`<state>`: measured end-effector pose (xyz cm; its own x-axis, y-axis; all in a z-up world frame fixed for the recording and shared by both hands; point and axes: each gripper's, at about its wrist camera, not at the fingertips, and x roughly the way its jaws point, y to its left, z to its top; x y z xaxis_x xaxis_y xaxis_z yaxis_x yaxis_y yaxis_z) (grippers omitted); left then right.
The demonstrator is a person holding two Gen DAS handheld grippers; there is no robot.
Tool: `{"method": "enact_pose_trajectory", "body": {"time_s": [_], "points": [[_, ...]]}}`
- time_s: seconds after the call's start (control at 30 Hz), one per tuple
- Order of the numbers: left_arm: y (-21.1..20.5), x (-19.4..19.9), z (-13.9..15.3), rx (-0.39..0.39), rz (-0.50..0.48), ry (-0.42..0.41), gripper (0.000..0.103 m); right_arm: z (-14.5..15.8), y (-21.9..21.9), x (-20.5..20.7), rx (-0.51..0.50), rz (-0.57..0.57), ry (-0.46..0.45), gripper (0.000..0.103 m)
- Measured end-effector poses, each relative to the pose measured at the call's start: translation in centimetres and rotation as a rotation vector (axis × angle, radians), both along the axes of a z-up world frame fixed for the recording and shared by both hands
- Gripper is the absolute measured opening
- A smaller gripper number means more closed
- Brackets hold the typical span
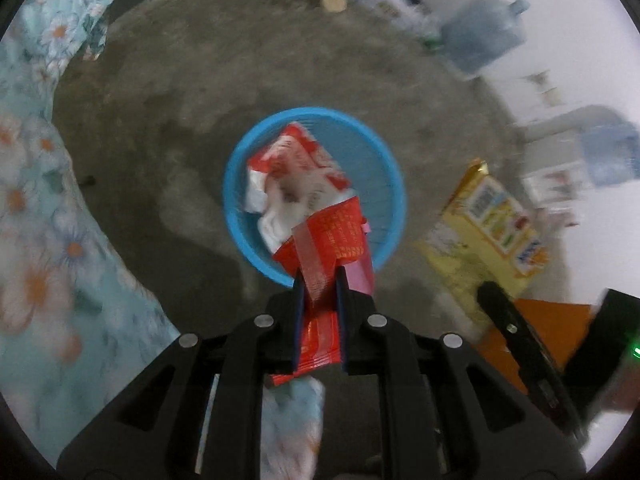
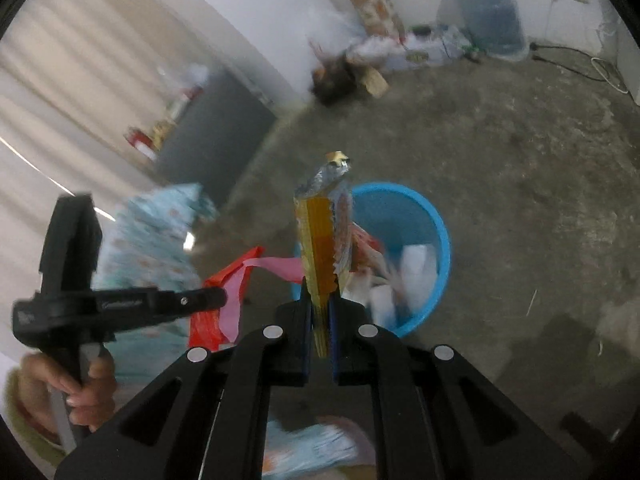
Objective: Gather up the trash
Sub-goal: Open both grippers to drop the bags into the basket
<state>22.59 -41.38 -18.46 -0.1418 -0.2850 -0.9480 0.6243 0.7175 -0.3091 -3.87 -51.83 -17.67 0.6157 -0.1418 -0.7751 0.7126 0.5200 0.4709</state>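
I've left gripper (image 1: 320, 280) clamped on red wrapper (image 1: 328, 248) | right gripper (image 2: 320, 300) pinching yellow packet (image 2: 320, 240) | both light, crinkly, probably slippery; hold mid-body over blue bin (image 1: 236, 200)

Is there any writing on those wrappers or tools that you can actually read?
None reads clearly.
Red foil wrapper in the left tongs: rows of small print, blurred.
Yellow snack packet in the right tongs: colourful label, blurred.
Left tongs' black arm: small embossed script, illegible.
Red-and-white wrapper in the blue plastic basket: blurred.

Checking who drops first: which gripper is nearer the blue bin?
Left. The left gripper holds its red wrapper over the blue bin rim; the right gripper, with a yellow packet, sits beside it.
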Motion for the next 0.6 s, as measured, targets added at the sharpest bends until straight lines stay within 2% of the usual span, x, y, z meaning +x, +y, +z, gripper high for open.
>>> {"method": "enact_pose_trajectory", "body": {"time_s": [0.1, 0.17, 0.2, 0.23, 0.27, 0.3, 0.37, 0.43, 0.6], "points": [[-1.9, 1.3, -3.1, 0.079, 0.009, -0.019, 0.013, -2.5, -2.5, 1.7, 0.035, 0.005, 0.042, 0.008], [-3.1, 1.7, -4.3, 0.071, 0.014, -0.023, 0.017, -5.0, -4.5, 3.1, 0.053, 0.002, 0.072, 0.017], [-3.7, 1.9, -5.0, 0.066, 0.016, -0.020, 0.023, -5.8, -5.1, 3.5, 0.064, 0.004, 0.090, 0.023], [-4.0, 2.2, -5.5, 0.070, 0.017, -0.028, 0.030, -7.5, -6.1, 3.9, 0.095, -0.011, 0.124, 0.035], [-4.1, 2.3, -5.7, 0.066, 0.021, -0.037, 0.035, -8.8, -6.8, 4.0, 0.127, -0.017, 0.118, 0.043], [-4.3, 2.3, -5.8, 0.059, 0.028, -0.046, 0.045, -9.8, -7.3, 3.7, 0.168, -0.027, 0.108, 0.046], [-4.3, 2.3, -5.5, 0.035, 0.041, -0.054, 0.048, -10.6, -7.5, 2.7, 0.193, -0.086, 0.136, 0.047], [-4.1, 2.4, -5.0, -0.008, 0.043, -0.044, 0.053, -10.4, -7.2, 1.5, 0.201, -0.112, 0.087, 0.049], [-3.4, 2.6, -2.8, -0.089, 0.077, -0.058, 0.056, -9.6, -6.6, -0.2, 0.182, -0.154, 0.054, 0.052]]}}
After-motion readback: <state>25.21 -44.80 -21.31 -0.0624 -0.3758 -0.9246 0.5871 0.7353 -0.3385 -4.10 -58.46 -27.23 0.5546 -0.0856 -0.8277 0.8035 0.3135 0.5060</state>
